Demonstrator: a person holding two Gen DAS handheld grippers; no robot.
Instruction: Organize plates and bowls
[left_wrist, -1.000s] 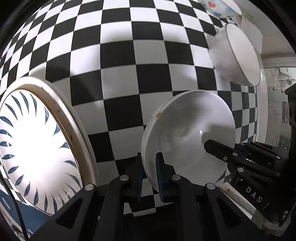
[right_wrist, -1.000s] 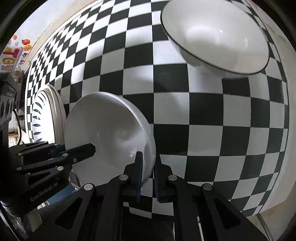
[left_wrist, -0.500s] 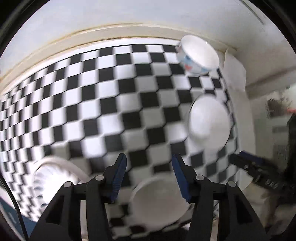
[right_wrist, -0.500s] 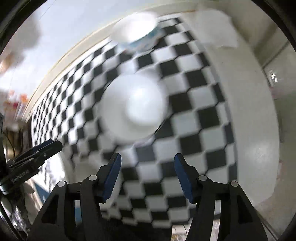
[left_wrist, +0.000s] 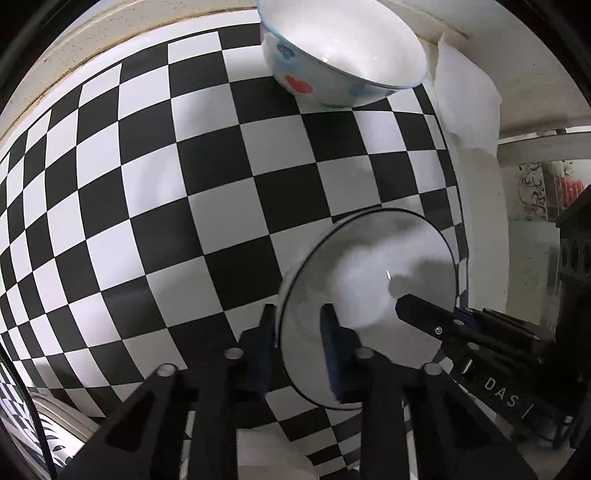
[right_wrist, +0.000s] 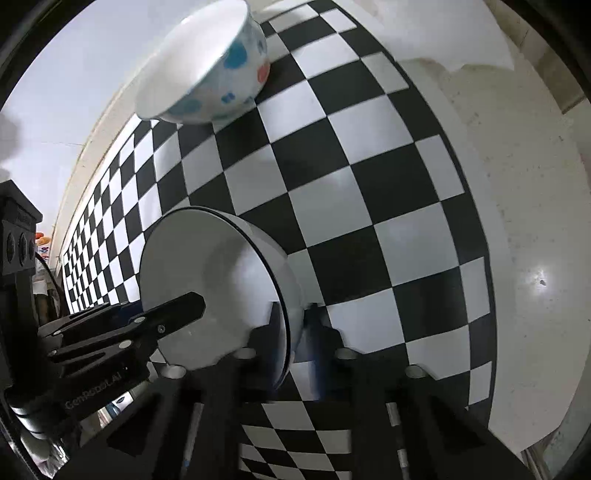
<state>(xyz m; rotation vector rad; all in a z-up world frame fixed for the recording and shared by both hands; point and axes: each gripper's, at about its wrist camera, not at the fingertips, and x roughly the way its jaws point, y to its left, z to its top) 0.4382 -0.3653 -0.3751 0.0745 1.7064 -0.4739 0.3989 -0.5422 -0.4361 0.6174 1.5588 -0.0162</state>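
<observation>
With both the left claw (left_wrist: 297, 334) and right claw (right_wrist: 293, 332) just clamped on the black-rimmed bowl's (left_wrist: 369, 291) opposite rims, we should lift evenly, keeping it level.

left hand-held gripper (left_wrist: 298, 338): matte black plastic, angular linkage arms, round silver pivot screws, dark blue rubber pads inside fingers (left_wrist: 330, 345). from the right wrist view its side shows white "genrobot.ai" lettering. right hand-held gripper (right_wrist: 293, 334): same black build, silver screws, blue pads, blurred. its side reads "das" in white from the left wrist view. thin black cable at left edge.
</observation>
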